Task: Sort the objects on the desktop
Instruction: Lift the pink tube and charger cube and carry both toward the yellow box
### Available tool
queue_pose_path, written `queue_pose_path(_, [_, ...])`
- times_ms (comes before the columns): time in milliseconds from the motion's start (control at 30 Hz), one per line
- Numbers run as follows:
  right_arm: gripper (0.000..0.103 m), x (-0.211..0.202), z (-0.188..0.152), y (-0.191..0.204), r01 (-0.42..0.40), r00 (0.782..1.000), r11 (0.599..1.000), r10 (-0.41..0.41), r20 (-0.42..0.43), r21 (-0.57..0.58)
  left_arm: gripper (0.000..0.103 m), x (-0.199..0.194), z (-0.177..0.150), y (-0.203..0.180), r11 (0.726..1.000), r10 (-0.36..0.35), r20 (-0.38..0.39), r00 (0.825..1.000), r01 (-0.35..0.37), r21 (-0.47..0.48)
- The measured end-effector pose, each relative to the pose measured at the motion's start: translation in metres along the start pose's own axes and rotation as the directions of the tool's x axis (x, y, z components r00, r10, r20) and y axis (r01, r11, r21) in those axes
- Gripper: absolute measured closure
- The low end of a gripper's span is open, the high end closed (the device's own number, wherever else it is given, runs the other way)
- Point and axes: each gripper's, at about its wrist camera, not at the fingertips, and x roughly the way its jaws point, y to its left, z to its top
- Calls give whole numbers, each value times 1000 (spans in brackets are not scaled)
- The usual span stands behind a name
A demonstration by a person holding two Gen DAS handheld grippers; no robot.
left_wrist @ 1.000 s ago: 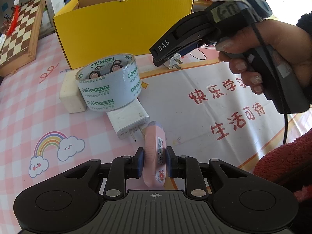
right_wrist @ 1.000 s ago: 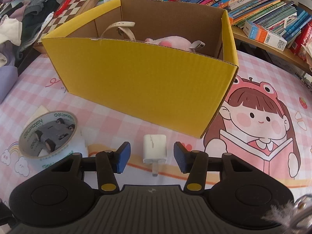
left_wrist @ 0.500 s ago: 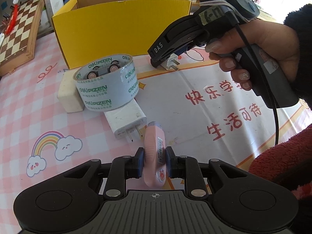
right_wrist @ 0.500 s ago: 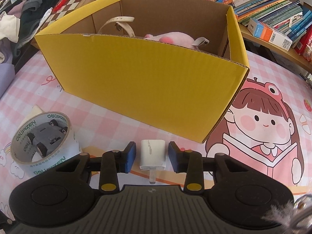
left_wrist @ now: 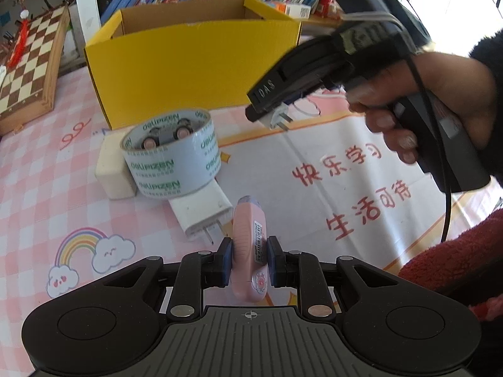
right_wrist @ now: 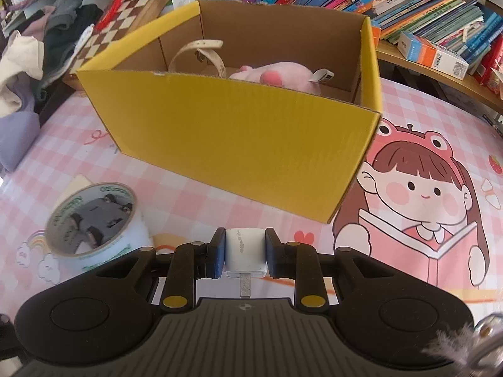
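The left tongs (left_wrist: pixel 248 259) are gripping a pink oblong plastic gadget (left_wrist: pixel 250 251) above the pink-checked counter (left_wrist: pixel 37 194), while the right tongs (right_wrist: pixel 245 256) are closing tightly on a small white plug adapter (right_wrist: pixel 245 251) before the yellow cardboard box (right_wrist: pixel 239 144).

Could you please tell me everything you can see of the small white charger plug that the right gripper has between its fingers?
The small white charger plug is a rounded cube of smooth, glossy plastic with faint grey print on its top face. Metal prongs stick out toward the camera; the left wrist view shows two. The right gripper is closing on it, blue pads against its two sides. It appears lifted off the pink checked table cover, in front of the yellow cardboard box.
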Motion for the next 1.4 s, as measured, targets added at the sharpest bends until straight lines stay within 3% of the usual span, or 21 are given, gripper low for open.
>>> queue_pose_path(400, [79, -56, -2, 4, -1, 999, 999, 2, 48, -33, 82, -30, 27, 23, 997, -39, 128, 991, 47, -61])
queue_pose_path(633, [79, -84, 5, -4, -3, 996, 999, 7, 84, -47, 82, -40, 55, 36, 998, -33, 201, 979, 42, -43])
queue_pose_path(1100, [79, -107, 54, -19, -36, 985, 992, 55, 166, -118, 82, -45, 128, 52, 1000, 17, 323, 946, -16, -5])
queue_pose_path(1400, [79, -95, 98, -20, -37, 978, 978, 77, 192, -205, 82, -25, 167, 68, 997, 69, 323, 944, -73, 1])
